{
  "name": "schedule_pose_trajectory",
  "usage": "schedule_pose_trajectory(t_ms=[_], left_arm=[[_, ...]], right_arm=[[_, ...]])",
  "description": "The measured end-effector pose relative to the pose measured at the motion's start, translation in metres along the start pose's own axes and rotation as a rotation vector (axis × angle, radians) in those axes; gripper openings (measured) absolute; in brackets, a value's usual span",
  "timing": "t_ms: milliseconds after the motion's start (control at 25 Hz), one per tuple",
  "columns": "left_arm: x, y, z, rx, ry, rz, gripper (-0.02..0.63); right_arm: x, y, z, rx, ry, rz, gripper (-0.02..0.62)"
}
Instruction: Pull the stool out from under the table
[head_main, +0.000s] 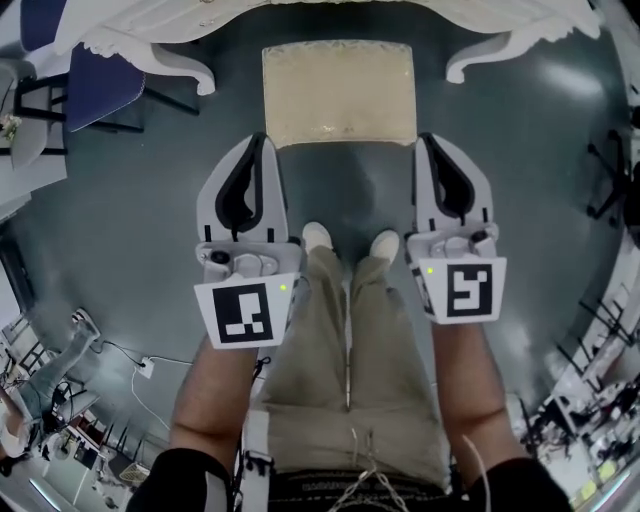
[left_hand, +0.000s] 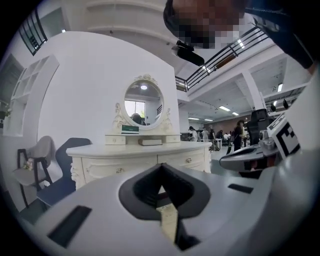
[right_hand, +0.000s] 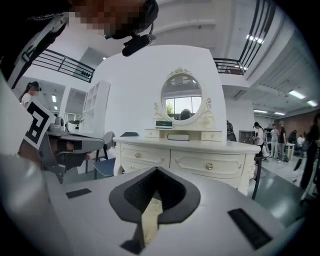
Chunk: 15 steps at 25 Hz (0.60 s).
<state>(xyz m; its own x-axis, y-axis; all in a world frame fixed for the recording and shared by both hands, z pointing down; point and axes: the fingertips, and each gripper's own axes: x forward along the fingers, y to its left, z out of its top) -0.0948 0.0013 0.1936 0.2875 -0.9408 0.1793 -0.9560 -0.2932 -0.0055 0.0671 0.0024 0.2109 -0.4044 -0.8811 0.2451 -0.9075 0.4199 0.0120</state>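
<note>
Left gripper (head_main: 262, 138), right gripper (head_main: 425, 138): jaws closed, empty, near stool (head_main: 338, 95) front corners. Risk: shoes (head_main: 317, 236) just behind stool, so forward step trips.

1. The stool (head_main: 338, 95) has a square, cream, padded seat with a faintly textured cover, and it stands upright and level on the dark floor (head_main: 120, 200)
2. It sits squarely in front of the table (head_main: 330, 12), centred between the table's two carved front legs (head_main: 190, 70); nearly the whole seat is out from under the top, with its far edge just beside the table's front edge
3. The table is a white dressing table with curled legs, knobbed drawers (right_hand: 145, 156) and an oval mirror (right_hand: 181, 97) on top
</note>
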Motion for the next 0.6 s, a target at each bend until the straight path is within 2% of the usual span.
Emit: schedule_pose_trajectory(t_ms=[320, 600], left_arm=[[-0.015, -0.041, -0.009, 0.024, 0.010, 0.014, 0.003], [-0.028, -0.084, 0.003, 0.013, 0.008, 0.042, 0.003]], right_arm=[[-0.027, -0.012, -0.001, -0.007, -0.024, 0.051, 0.002], [-0.064, -0.023, -0.005, -0.021, -0.011, 0.106, 0.002]])
